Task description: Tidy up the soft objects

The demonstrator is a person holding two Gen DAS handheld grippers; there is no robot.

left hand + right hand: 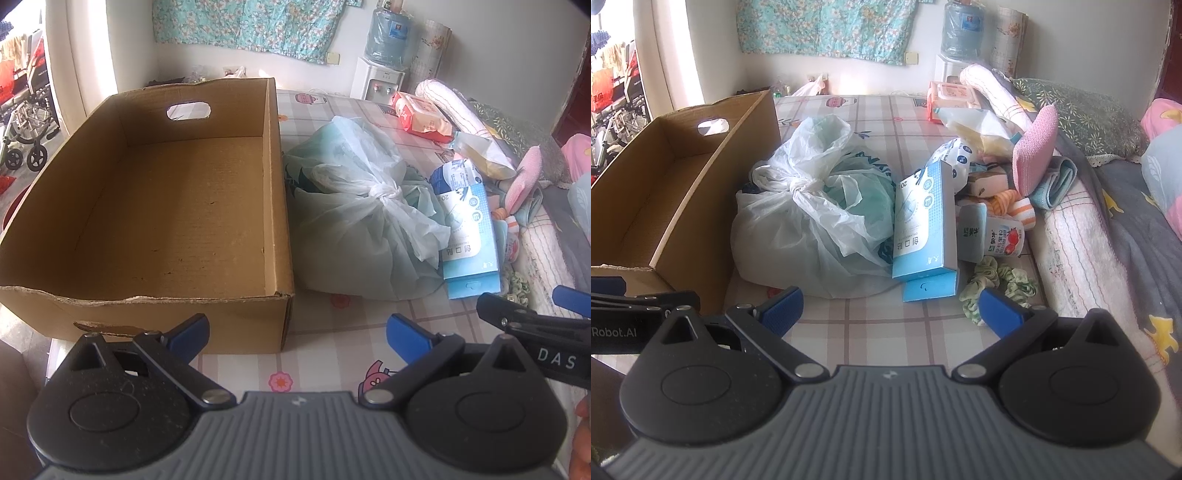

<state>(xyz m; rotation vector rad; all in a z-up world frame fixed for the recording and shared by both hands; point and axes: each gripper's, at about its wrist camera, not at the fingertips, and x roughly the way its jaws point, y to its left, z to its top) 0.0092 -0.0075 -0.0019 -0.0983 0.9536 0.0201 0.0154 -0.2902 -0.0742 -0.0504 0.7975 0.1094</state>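
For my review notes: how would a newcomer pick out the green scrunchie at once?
Start at the open cardboard box on the left, then pass the knotted plastic bag and the light blue carton leaning beside it. The green scrunchie lies just right of that carton's foot, the only ruffled, pale green ring among boxes and cups.

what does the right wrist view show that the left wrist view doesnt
Only the right wrist view shows the green scrunchie and the yogurt cup clearly. Only the left wrist view shows the cardboard box's whole empty floor. Both share the tied plastic bag, the blue carton and both open grippers: left, right.
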